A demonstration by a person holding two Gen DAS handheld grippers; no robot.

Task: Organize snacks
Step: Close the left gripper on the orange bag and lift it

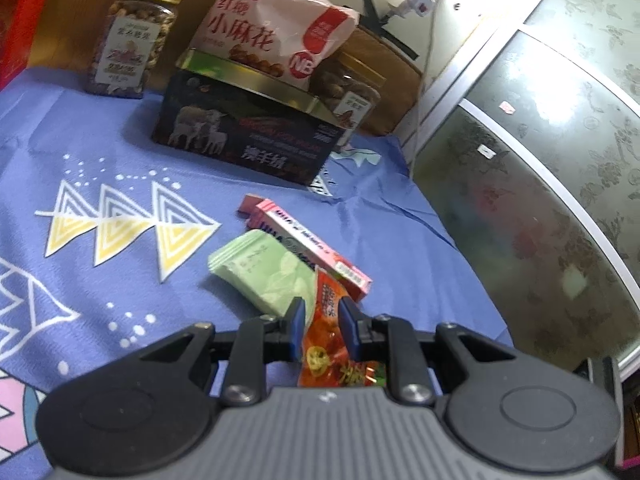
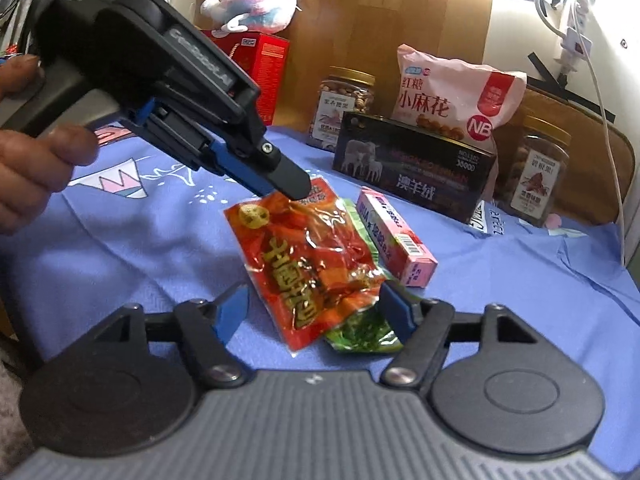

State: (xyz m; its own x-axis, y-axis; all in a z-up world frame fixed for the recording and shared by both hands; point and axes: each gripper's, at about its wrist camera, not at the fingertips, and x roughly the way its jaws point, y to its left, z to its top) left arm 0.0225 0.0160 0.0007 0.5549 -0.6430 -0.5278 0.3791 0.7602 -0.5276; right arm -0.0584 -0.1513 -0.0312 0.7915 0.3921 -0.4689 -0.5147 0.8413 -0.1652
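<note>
Fingers of a person's hand [image 2: 28, 168] are wrapping the handle of the left tongs [image 2: 294, 188] at the left of the right wrist view, and those tongs are clamping the top edge of a red snack packet [image 2: 312, 256]. In the left wrist view the left tongs [image 1: 320, 320] are pinching that same red snack packet [image 1: 330, 344] between blue pads. Further right, the right tongs [image 2: 316, 308] are standing apart, with the packet's lower end lying between the jaws and no pad pressing on it. A green packet [image 2: 360, 332] is sitting just under the red one, and a pink box [image 2: 394, 236] is lying beside them on the blue patterned cloth [image 2: 140, 240].
</note>
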